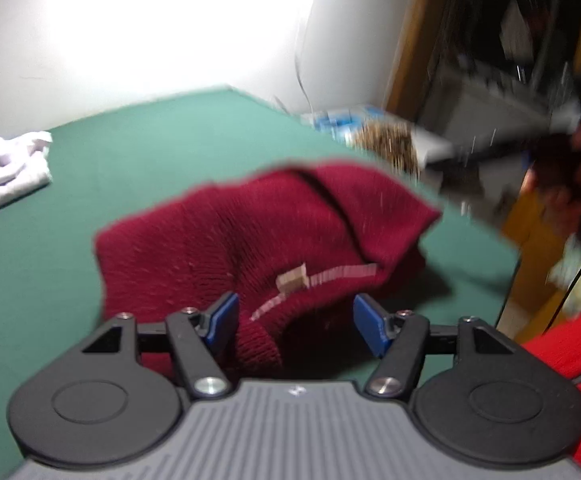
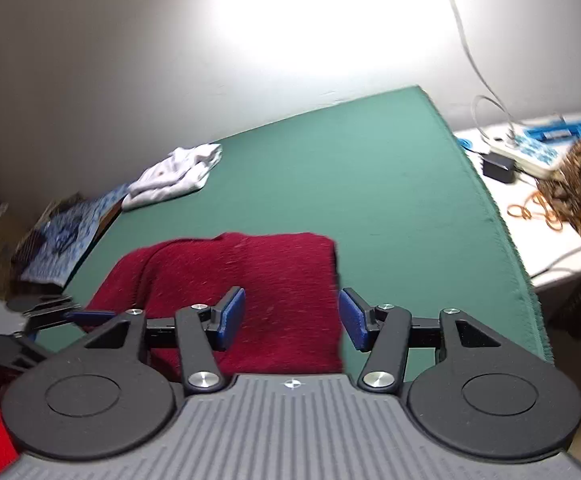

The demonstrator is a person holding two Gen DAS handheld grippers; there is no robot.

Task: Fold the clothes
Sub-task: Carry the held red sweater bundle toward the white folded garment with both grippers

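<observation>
Jaws of both grippers stand wide, pads clear of cloth, nothing held. Left gripper (image 1: 294, 322) and right gripper (image 2: 292, 318) hover just above maroon sweater (image 1: 250, 232), lying folded on green table (image 2: 350, 168), directly ahead of both.

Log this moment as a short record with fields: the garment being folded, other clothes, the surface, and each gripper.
garment: dark red knit sweater, lying folded on the table
other clothes: white garment, bundled near the far left edge
surface: green table cover
left gripper: jaws apart, nothing pinched, above the sweater's near edge
right gripper: jaws apart, nothing pinched, over the sweater
side clutter: power strip on a white table to the right
</observation>
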